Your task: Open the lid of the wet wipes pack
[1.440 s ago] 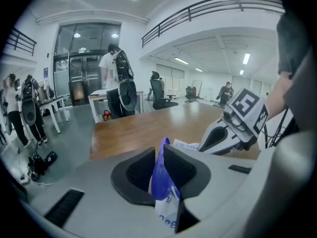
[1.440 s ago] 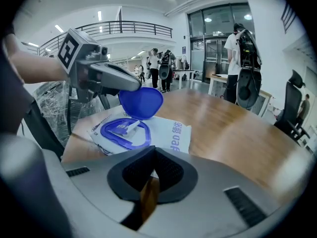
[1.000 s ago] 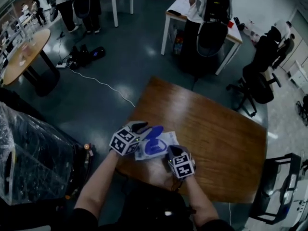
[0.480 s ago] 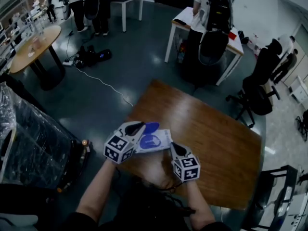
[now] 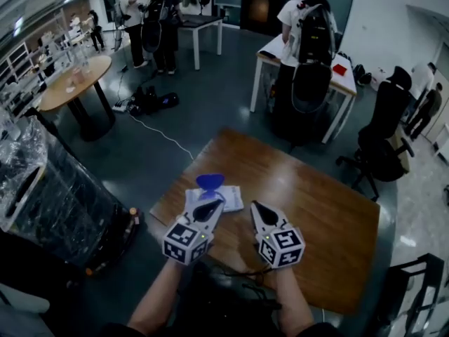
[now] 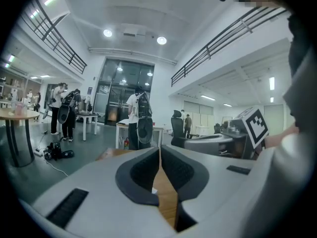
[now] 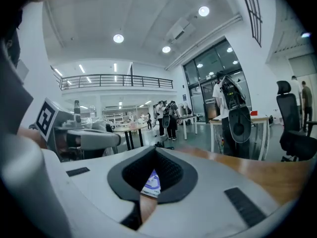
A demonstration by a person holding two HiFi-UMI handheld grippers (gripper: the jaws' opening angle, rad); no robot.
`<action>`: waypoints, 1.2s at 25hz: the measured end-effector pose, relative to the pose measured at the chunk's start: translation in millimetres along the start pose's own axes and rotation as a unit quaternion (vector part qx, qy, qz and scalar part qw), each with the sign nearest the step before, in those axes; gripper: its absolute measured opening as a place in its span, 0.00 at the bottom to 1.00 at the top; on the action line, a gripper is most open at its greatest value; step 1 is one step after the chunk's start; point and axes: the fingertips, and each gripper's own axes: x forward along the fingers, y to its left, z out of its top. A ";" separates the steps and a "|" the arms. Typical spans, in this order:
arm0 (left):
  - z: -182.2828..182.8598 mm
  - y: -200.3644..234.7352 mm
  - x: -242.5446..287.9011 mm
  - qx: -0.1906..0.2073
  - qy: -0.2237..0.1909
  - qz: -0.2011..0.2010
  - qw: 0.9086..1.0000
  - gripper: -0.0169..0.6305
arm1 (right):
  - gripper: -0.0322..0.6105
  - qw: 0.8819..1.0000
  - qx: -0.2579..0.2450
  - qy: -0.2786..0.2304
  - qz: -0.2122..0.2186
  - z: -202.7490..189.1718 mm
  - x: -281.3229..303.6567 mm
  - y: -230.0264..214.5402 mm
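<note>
head view
desk point(image 5: 319, 202): brown wood, carrying the pack near its left edge
wet wipes pack point(image 5: 226, 198): lying flat on the desk, just ahead of the two claws
lid point(image 5: 210, 182): blue, standing up open at the pack's far end
left claw point(image 5: 208, 210): pointing away from the person, its tip overlapping the near edge of the pack in this view; contact is not showing
right claw point(image 5: 257, 208): sitting beside the left one, over bare wood just right of the pack, its tips meeting in a point
marker cubes: one riding on the back of each claw, close to the person's forearms
room: a person with a backpack point(image 5: 312, 27) standing at a white table beyond the desk, an office chair point(image 5: 386, 139) standing to the right

left gripper view
left claw point(image 6: 159, 155): closing, the pads almost touching, only a thin slit showing, gripping nothing
desk point(image 6: 166, 200): wood showing through the slit below the tips
right claw point(image 6: 233, 140): showing at the right with its marker cube

right gripper view
right claw point(image 7: 155, 152): tips pressing together, clamping nothing
wet wipes pack point(image 7: 152, 182): white and blue, showing through the hollow behind the tips, lying on the desk beyond, apart from the pads
desk point(image 7: 277, 175): stretching off to the right
</note>
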 end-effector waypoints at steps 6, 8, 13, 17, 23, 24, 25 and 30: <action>6.9 -54.7 -24.5 -0.008 -0.008 0.017 1.000 0.05 | 0.07 0.998 -0.003 -0.046 0.039 26.3 -37.5 17.2; 8.7 -66.2 -30.4 -0.003 -0.010 0.020 1.000 0.05 | 0.07 0.997 -0.008 -0.055 0.053 31.6 -48.4 25.1; 22.0 -86.6 -42.1 0.002 -0.017 0.029 0.999 0.05 | 0.07 0.994 -0.019 -0.076 0.078 45.5 -72.2 42.5; 31.7 -94.9 -50.7 0.004 -0.020 0.040 0.999 0.05 | 0.07 0.992 -0.025 -0.089 0.090 55.6 -85.5 53.0; 36.1 -104.4 -54.2 0.013 -0.025 0.046 0.999 0.05 | 0.07 0.991 -0.028 -0.092 0.095 56.2 -95.9 54.4; 35.9 -105.7 -54.6 0.013 -0.025 0.047 0.999 0.05 | 0.07 0.991 -0.028 -0.092 0.093 56.8 -97.8 53.9; 35.3 -107.5 -55.0 0.013 -0.024 0.047 0.999 0.05 | 0.07 0.991 -0.027 -0.093 0.092 57.2 -99.8 53.3; 34.3 -114.1 -54.0 0.013 -0.021 0.050 0.998 0.05 | 0.07 0.990 -0.025 -0.093 0.099 54.5 -105.0 50.5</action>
